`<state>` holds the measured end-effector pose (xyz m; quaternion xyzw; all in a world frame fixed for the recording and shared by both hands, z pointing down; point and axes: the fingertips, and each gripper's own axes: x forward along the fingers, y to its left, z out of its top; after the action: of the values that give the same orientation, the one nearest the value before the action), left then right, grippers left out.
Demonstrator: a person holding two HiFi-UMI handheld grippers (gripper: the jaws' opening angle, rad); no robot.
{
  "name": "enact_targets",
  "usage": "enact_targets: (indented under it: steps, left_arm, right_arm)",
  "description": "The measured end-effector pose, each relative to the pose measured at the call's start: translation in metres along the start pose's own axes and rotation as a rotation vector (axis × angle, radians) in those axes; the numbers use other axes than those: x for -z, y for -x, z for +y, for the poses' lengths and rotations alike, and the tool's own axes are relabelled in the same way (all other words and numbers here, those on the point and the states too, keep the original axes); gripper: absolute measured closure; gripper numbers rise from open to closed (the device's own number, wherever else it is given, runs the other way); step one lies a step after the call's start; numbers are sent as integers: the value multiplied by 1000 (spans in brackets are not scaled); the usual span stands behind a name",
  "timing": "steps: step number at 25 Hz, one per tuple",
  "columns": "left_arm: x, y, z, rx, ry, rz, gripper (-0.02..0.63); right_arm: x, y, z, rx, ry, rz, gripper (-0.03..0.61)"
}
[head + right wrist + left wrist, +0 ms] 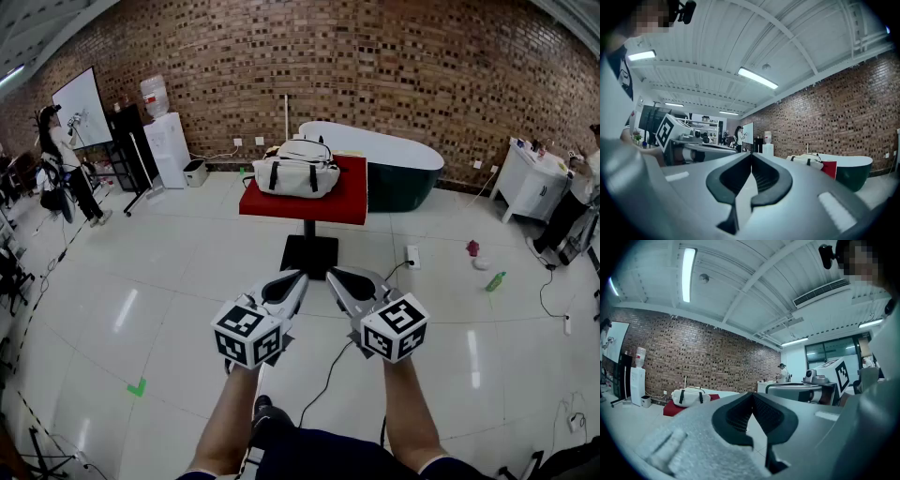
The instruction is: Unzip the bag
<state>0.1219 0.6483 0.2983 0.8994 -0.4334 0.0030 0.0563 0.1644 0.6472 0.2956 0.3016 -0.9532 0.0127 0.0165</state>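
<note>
You have one white bag (pixel 298 172) with black straps lying on the one red table (pixel 349 202), well ahead of you and in front of a single bathtub (pixel 403 161); what the bag holds can't be made out from here. You hold two grippers out side by side on extended forearms, tips angled toward each other and pointing at the table. The left gripper (pixel 302 275) and the right gripper (pixel 330 274) each have their jaws pressed together, with nothing between them.

Head view looks forward-down from standing height; both gripper views aim slightly upward, far off; all share bag (pixel 298 169) on worktop (pixel 352 202).
</note>
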Motion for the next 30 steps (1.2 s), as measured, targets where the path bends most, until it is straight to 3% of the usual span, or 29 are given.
enact_targets:
  steps: [10, 22, 30]
  left_arm:
    - [0, -37, 67, 21, 7, -4, 617]
    - [1, -102, 228, 84, 56, 31, 617]
    - [-9, -140, 298, 145, 84, 32, 617]
  right_arm:
    - [1, -68, -37, 9, 29, 17, 578]
    - [-1, -215, -111, 122, 57, 61, 578]
    - [-11, -283, -147, 184, 51, 66, 577]
